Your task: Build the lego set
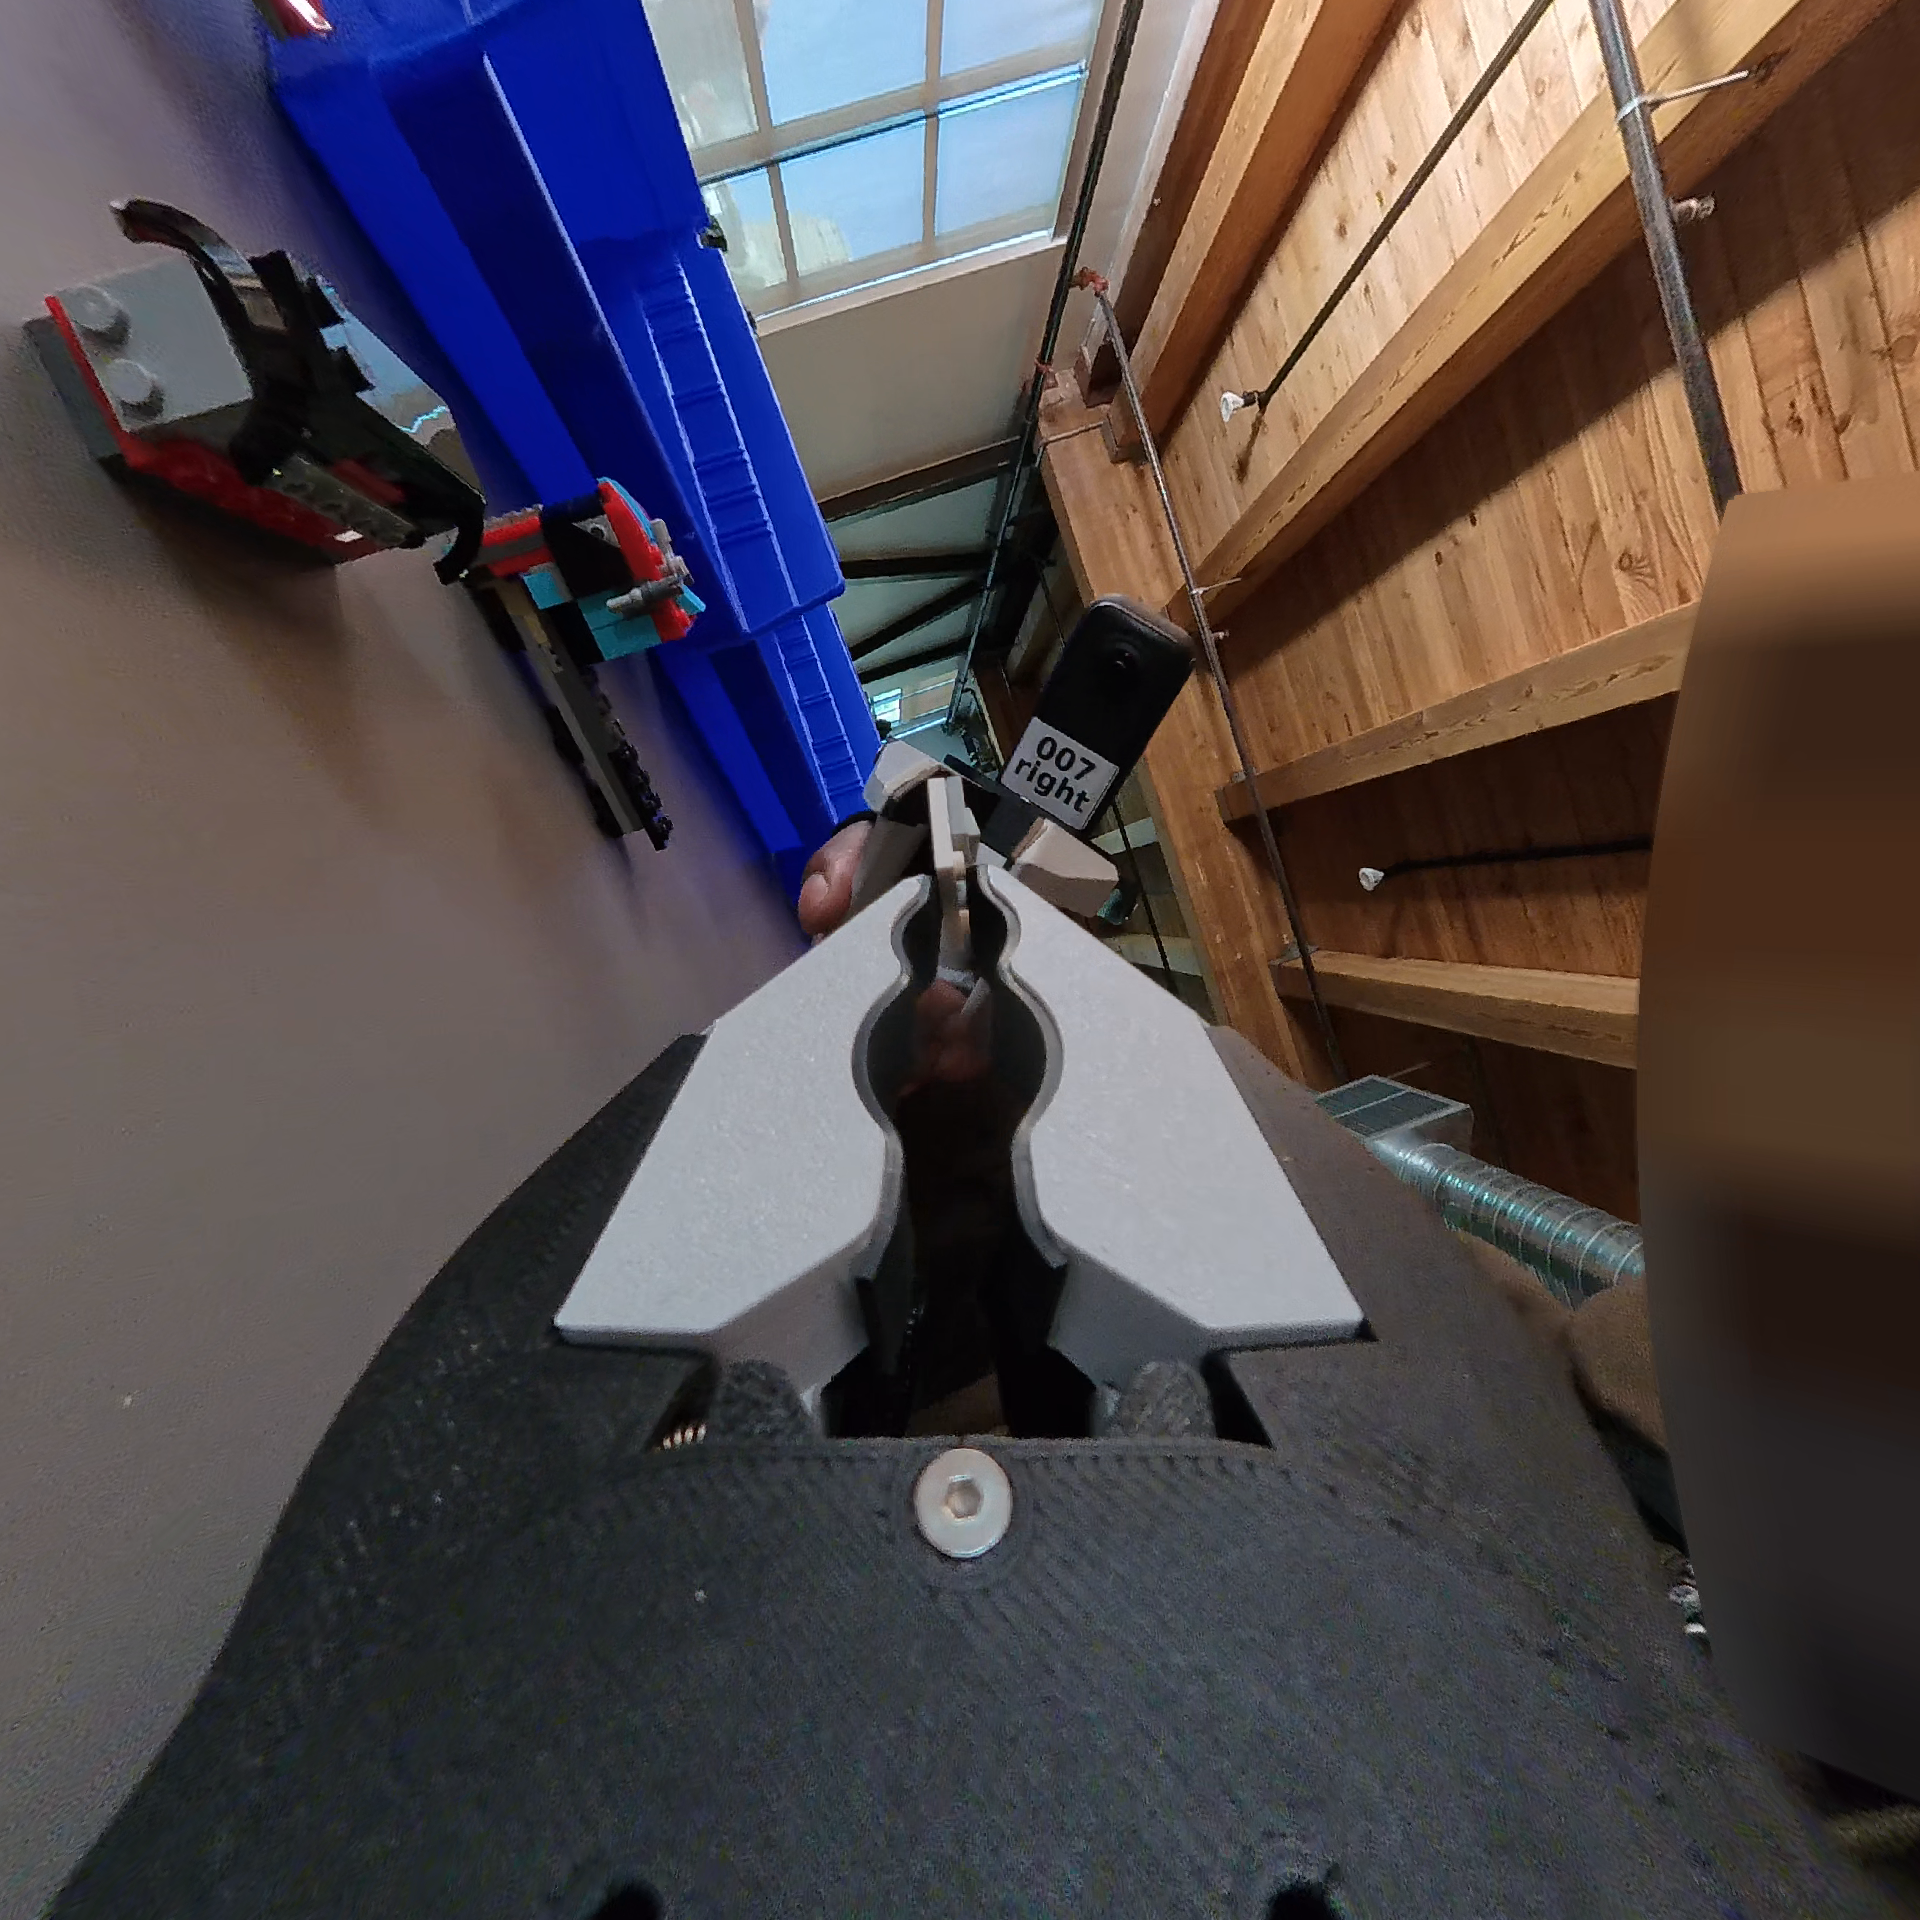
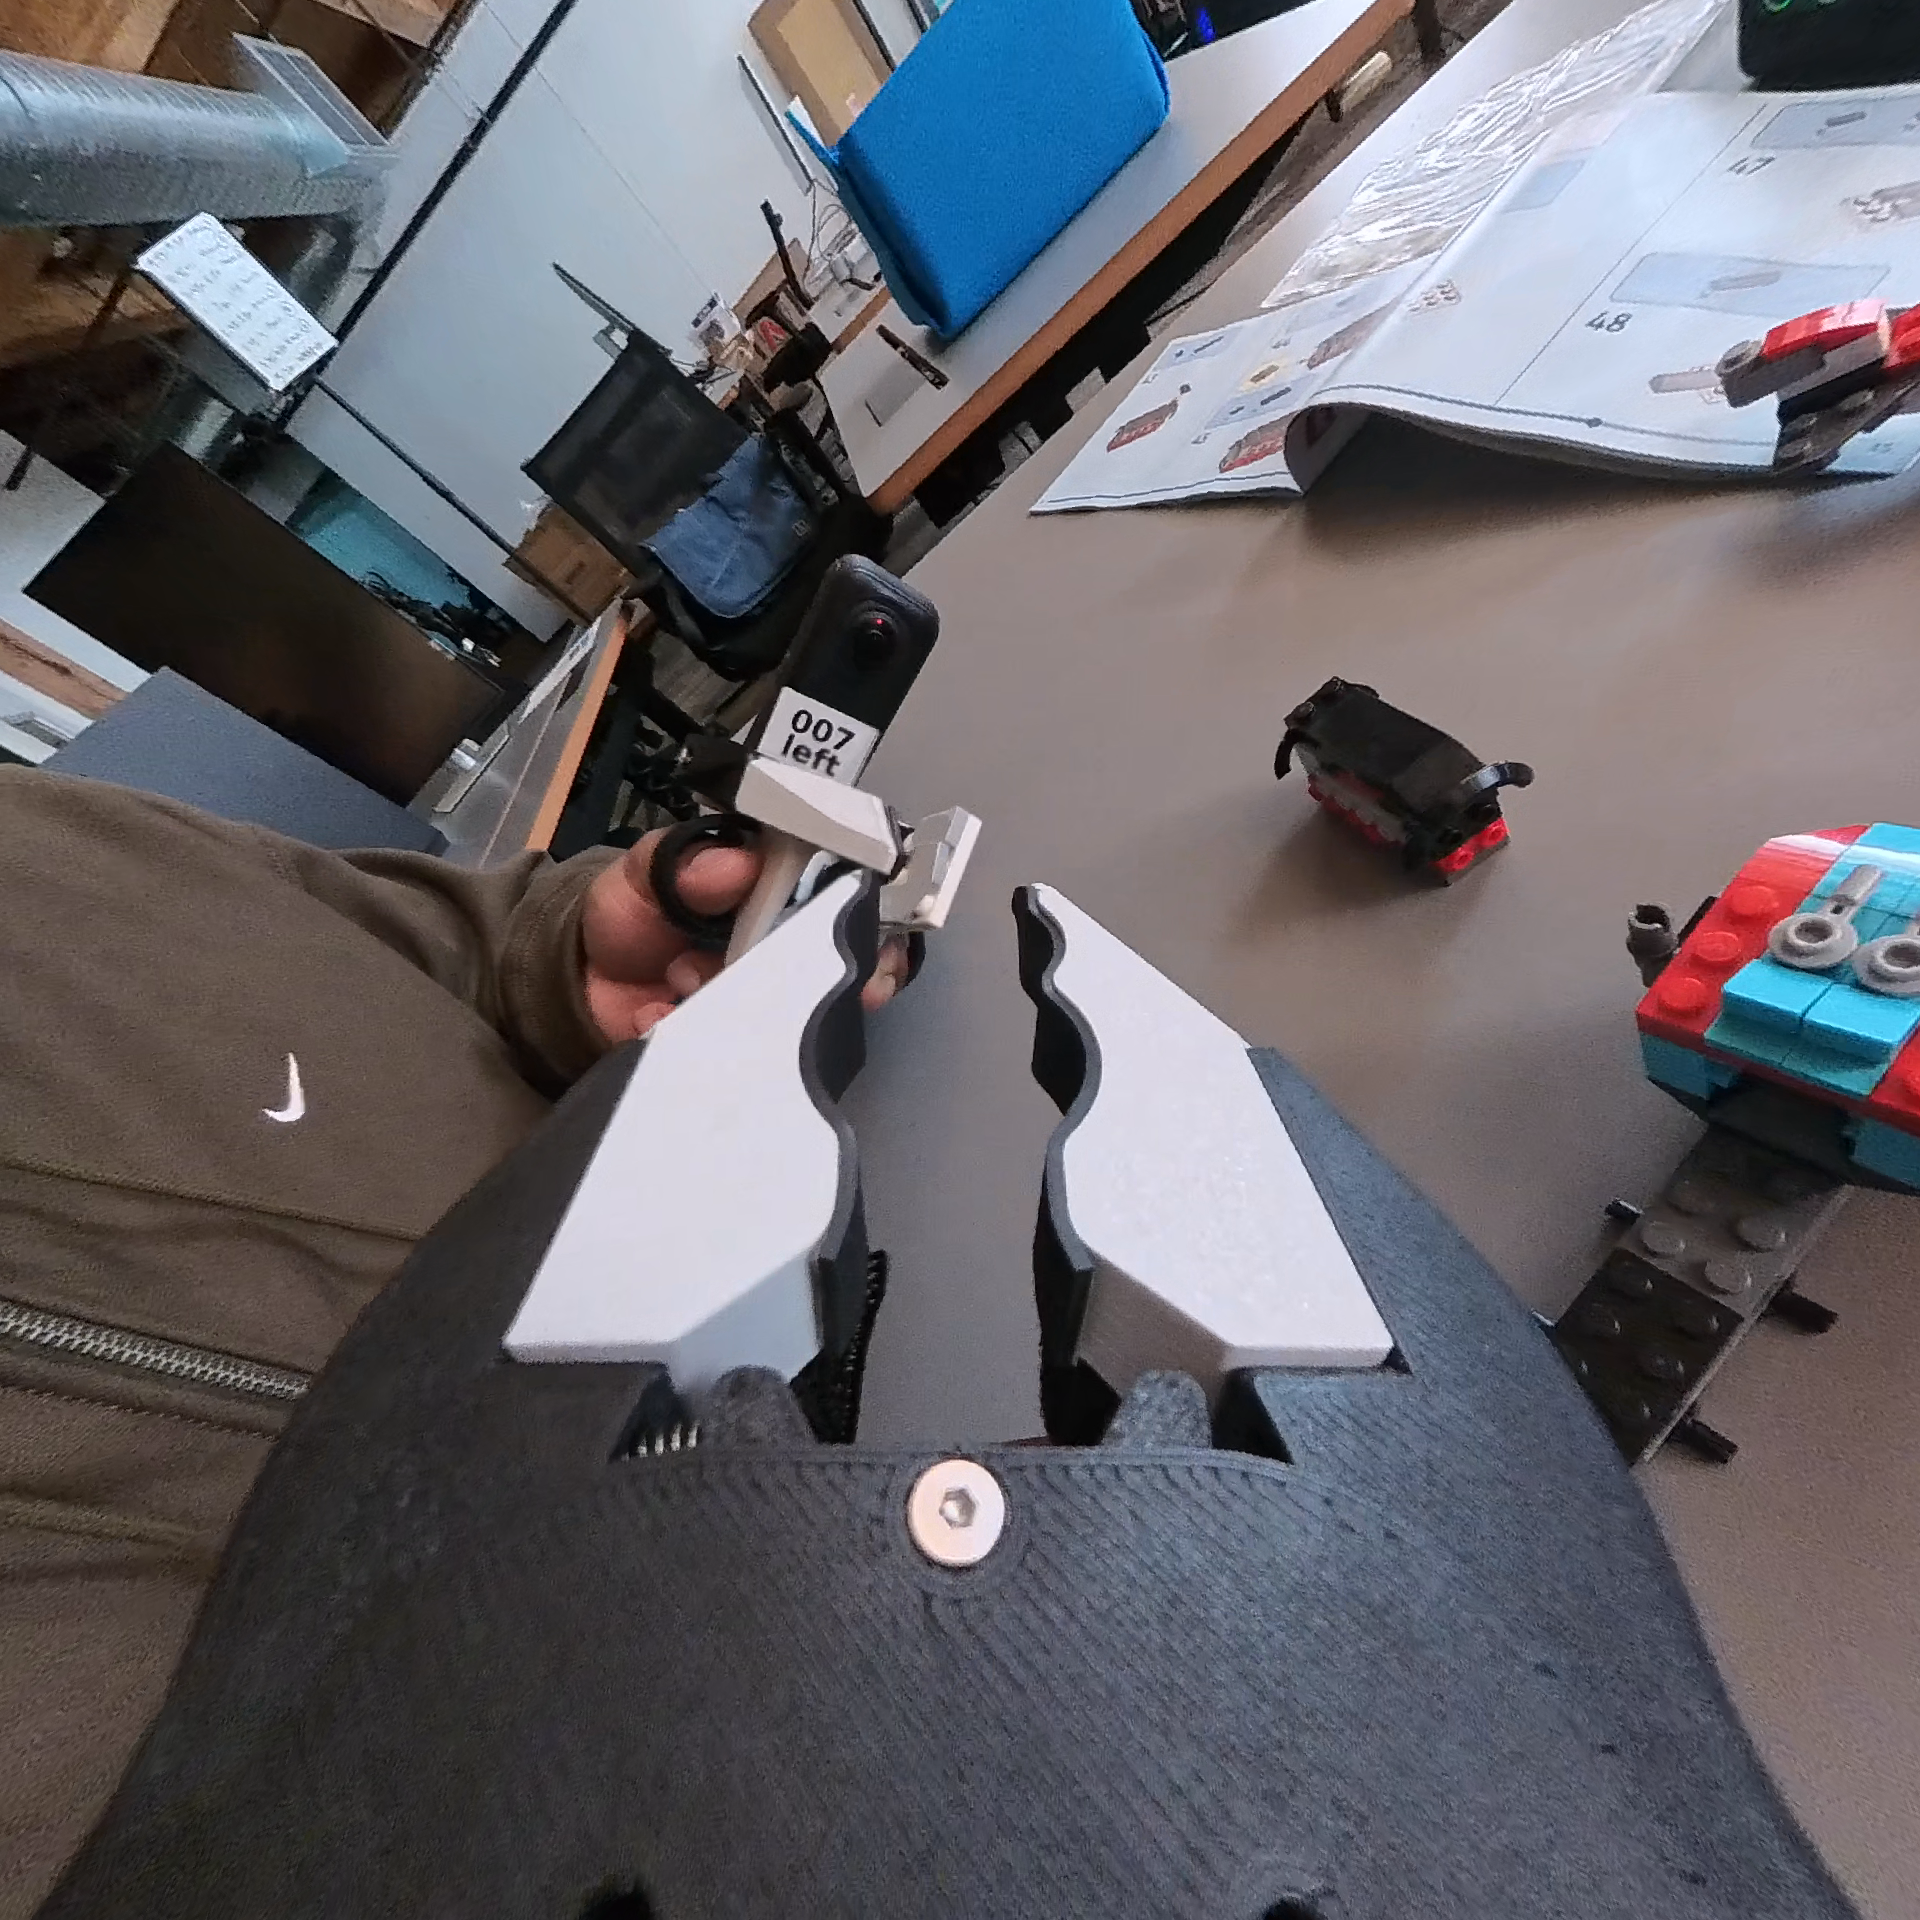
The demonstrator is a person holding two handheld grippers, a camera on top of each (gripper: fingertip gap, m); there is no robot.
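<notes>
In the left wrist view, the left gripper [image 1: 954, 902] had its two grey fingers [image 1: 821, 1039] almost shut. They pinched a small, flat, light grey brick piece [image 1: 951, 852] between their tips, and the piece stuck out past them. Just behind it was the right gripper [image 1: 987, 831], with its fingers spread on both sides of the piece and not touching it. A hand [image 1: 831, 883] showed beside it. On the smooth brown desk [image 1: 260, 935] sat a black, red and grey brick model [image 1: 239, 405] with round studs. Next to it was a red and teal brick model [image 1: 613, 582] on a long dark plate. Behind them stood shiny blue plastic bins [image 1: 582, 260]; I could not see inside them. Wooden beams [image 1: 1455, 416] filled the other side.

In the right wrist view, the right gripper [image 2: 940, 904] had its fingers [image 2: 1143, 1039] wide apart and held nothing. The light grey brick piece [image 2: 940, 862] was just ahead of the left-hand finger, pinched by the left gripper [image 2: 894, 847], which a hand [image 2: 644, 935] in a brown sleeve held. On the desk [image 2: 1195, 623] lay a small black and red brick model [image 2: 1392, 779], the red and teal brick model [image 2: 1787, 997] with two grey ring parts on top, and an open paper booklet [image 2: 1455, 312].
</notes>
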